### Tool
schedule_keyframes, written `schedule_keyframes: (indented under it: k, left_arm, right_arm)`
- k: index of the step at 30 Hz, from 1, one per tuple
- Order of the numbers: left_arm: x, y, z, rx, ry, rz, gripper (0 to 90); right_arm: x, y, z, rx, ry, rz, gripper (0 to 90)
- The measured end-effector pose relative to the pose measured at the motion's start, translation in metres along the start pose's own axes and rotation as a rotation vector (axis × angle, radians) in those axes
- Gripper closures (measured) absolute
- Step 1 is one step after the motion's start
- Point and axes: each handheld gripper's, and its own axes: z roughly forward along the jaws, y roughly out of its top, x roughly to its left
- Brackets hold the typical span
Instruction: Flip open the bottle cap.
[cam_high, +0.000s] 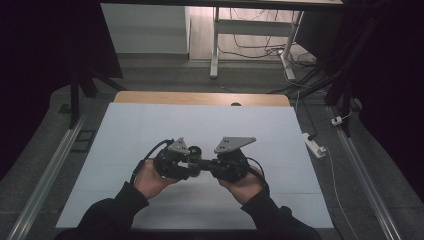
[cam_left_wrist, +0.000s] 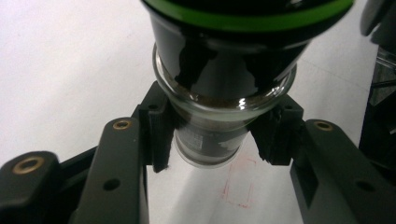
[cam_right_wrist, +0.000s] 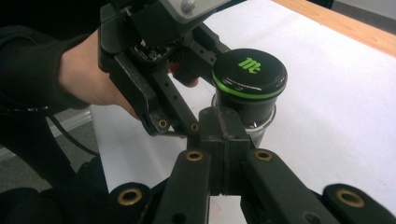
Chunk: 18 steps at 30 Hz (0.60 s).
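A small glass jar (cam_left_wrist: 224, 84) with a black lid ringed in green (cam_right_wrist: 250, 74) is held just above the white sheet, near the table's middle (cam_high: 195, 149). My left gripper (cam_left_wrist: 217, 135) is shut on its glass body below the lid, one pad on each side. My right gripper (cam_right_wrist: 224, 123) comes in from the right in the high view (cam_high: 204, 164). Its jaws are pressed together with nothing between them. Its tip stands right in front of the jar's glass, under the lid; I cannot tell whether it touches. A hand holds each gripper.
A white sheet (cam_high: 150, 130) covers the table, with a wooden strip (cam_high: 200, 98) bare along the far edge. A faint red rectangle (cam_left_wrist: 240, 186) is drawn on the sheet under the jar. A power strip (cam_high: 315, 145) and cables lie on the floor at right.
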Motion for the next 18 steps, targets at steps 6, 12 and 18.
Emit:
schedule_keyframes:
  k: [6,12,18]
  left_arm:
    - [-0.0009,-0.0002,0.0020,0.007,0.004,0.004,53.2]
    - [-0.0019,-0.0001,0.0031,0.014,0.009,0.010,53.3]
    - [-0.0020,-0.0008,0.0053,0.038,0.015,0.023,53.4]
  right_arm:
    - [-0.0004,0.0007,0.0063,0.006,0.006,0.021,89.7]
    - [0.0002,0.0016,0.0089,0.010,0.002,0.029,89.7]
    - [0.0003,0.0031,0.0077,-0.008,-0.010,0.032,89.8]
